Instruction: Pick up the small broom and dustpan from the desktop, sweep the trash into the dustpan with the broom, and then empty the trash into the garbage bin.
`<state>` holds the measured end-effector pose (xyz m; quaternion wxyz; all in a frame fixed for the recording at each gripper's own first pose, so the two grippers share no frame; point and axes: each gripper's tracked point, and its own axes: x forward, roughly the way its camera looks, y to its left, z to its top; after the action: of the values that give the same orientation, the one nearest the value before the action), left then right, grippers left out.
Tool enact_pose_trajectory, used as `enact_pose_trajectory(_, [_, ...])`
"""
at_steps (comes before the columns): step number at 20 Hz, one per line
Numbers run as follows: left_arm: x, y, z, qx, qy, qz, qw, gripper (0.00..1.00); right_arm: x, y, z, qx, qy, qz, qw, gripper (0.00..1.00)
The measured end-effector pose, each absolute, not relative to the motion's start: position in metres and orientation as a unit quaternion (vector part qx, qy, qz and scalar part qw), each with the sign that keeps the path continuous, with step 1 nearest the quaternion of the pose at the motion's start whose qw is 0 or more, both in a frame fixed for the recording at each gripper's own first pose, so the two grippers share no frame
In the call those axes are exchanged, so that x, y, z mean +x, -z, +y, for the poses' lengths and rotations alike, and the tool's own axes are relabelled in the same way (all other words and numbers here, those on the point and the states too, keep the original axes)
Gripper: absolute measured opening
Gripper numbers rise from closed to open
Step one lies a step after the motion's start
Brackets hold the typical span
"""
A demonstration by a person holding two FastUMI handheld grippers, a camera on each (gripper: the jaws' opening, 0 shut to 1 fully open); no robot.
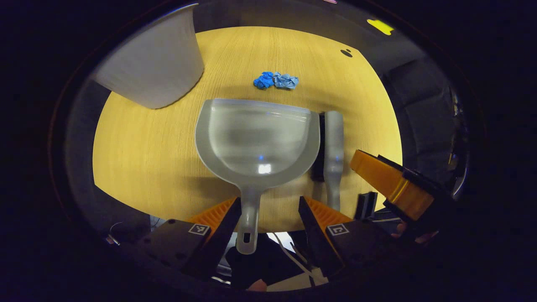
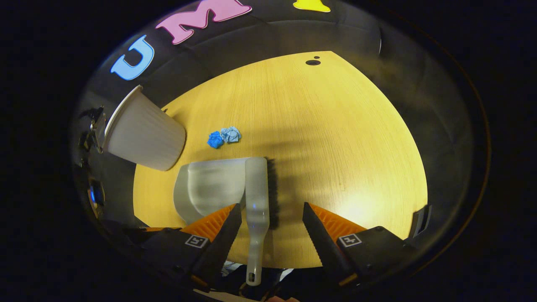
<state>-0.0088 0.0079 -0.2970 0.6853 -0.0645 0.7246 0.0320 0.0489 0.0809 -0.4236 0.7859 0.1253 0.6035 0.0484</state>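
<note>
Your left gripper hangs over the near edge of the yellow wood-grain desktop with its jaws spread wide; the slim handle of the translucent grey plastic dustpan runs between them, close to the left finger, and neither finger presses on it. The dustpan lies flat near the middle of the near edge, its handle overhanging that edge and its wide mouth facing the far side of the desktop. Just beside its right rim, seemingly touching it, lies the small grey-handled broom with dark bristles, parallel to the dustpan's handle. Beyond the dustpan's mouth, towards the middle of the desktop, sits the trash, two crumpled blue paper wads touching each other and apart from the pan. The white ribbed plastic garbage bin stands at the far left corner of the desktop; it looks tilted, though the fisheye lens may be bending it. In the left gripper view your right gripper shows at the right, near the broom's handle end. In the right gripper view that right gripper is also open, its fingers straddling the broom without closing on it; the handle sits nearer the left finger and its tip overhangs the near edge. There the dustpan lies against the broom's left side, the paper wads lie beyond it, and the bin stands at the left edge.
</note>
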Motion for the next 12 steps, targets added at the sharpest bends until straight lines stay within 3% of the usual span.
enact_pose_trajectory(12, [-0.023,0.316,0.022,-0.064,0.002,0.734,0.676,0.84,-0.005,0.442,0.103,0.069,-0.034,0.681,0.728,0.97])
